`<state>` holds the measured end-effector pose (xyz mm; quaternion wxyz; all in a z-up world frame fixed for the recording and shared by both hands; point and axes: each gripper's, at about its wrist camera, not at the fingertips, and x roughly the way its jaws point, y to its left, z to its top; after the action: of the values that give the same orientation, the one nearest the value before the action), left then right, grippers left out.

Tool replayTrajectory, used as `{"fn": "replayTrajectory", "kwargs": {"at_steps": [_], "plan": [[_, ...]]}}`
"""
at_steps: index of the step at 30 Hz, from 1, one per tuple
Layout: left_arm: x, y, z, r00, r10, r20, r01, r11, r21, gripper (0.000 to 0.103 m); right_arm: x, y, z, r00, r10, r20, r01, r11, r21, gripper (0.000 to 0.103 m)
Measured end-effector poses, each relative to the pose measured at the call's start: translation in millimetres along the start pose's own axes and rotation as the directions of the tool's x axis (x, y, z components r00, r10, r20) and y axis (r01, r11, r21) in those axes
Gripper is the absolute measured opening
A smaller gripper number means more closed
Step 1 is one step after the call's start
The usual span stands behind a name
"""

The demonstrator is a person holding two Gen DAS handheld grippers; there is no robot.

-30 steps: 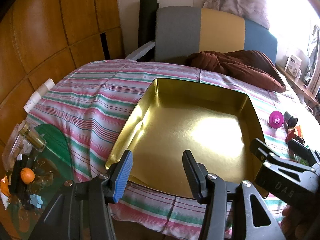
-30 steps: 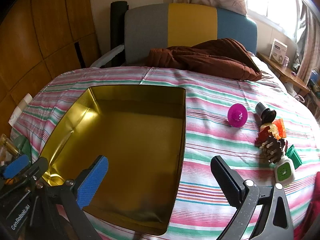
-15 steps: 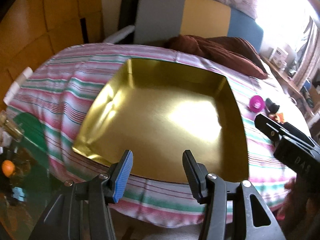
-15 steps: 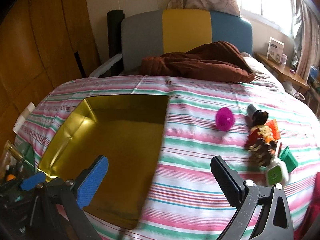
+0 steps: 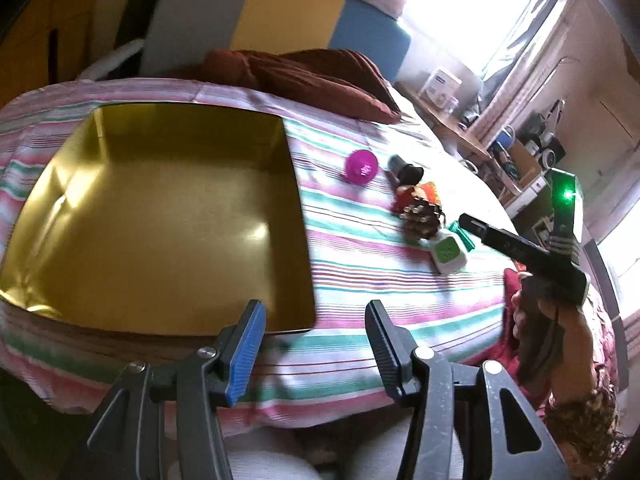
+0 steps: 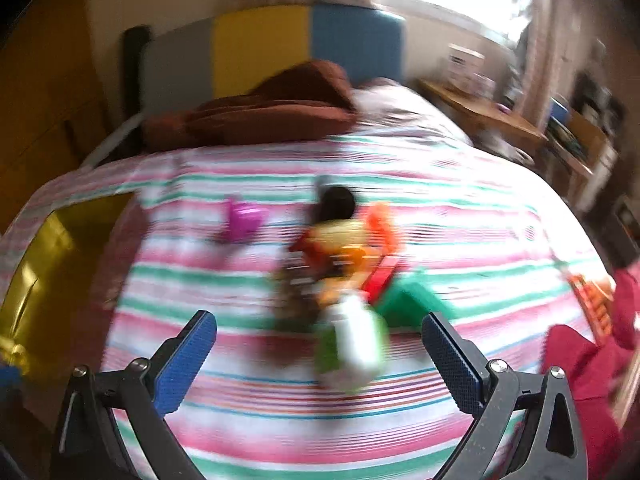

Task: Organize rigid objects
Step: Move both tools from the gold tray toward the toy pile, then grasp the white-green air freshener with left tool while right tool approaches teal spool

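Far left on the striped bedspread [image 5: 360, 280] lies the gold tray [image 5: 100, 312], empty, and it has slid toward the left edge of both views since a second ago, while the cluster of small things to its right has come toward centre. I read that as both hands swinging off the tray toward the first pickup. Next comes the magenta ball [image 5: 361, 166], then the dark cap [image 5: 406, 170], the pine cone [image 5: 420, 220] and the white-and-green bottle [image 5: 448, 252]. The left gripper [image 5: 316, 348] has its jaws about half apart, holding nothing; the right gripper [image 6: 320, 360] has its jaws spread wide and empty, the bottle just beyond them (badly blurred). Only the left view shows the hand [image 5: 536, 328] carrying the right tool.
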<state>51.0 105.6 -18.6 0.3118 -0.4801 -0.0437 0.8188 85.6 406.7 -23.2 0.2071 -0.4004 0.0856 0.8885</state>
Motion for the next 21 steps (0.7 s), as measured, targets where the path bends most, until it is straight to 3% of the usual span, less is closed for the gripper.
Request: {"fn": "replayTrajectory", "kwargs": {"at_steps": [4,8,12,14,18,21], "plan": [[12.5,-18.9,5.7,0.999,-0.003,-0.034,0.003,1.000,0.026,0.052,14.0,-52.0,12.9,1.000,-0.020,-0.015,0.021,0.998,0.056,0.103],[17.8,-36.4,6.7,0.998,-0.036,-0.042,0.039,0.997,0.074,0.052,40.3,-86.8,21.7,0.995,-0.034,-0.091,0.039,0.998,0.053,0.103],[31.9,-47.0,10.1,0.993,-0.076,-0.092,0.084,0.993,0.085,0.052,60.6,-94.7,23.9,0.990,-0.028,-0.140,0.025,0.999,-0.021,0.093],[40.0,-52.2,11.0,0.988,-0.099,-0.117,0.110,0.990,0.091,0.053,70.8,-94.3,22.0,0.985,0.001,-0.171,-0.008,0.999,-0.045,0.080],[49.0,-66.2,10.8,0.984,-0.094,-0.149,0.114,0.985,0.132,0.065,86.2,-93.0,17.3,0.975,0.060,-0.215,-0.073,0.996,-0.052,0.077],[58.4,-76.1,12.0,0.979,-0.111,-0.172,0.137,0.980,0.147,0.066,93.8,-91.4,15.4,0.966,0.088,-0.242,-0.102,0.994,-0.047,0.071]]}}
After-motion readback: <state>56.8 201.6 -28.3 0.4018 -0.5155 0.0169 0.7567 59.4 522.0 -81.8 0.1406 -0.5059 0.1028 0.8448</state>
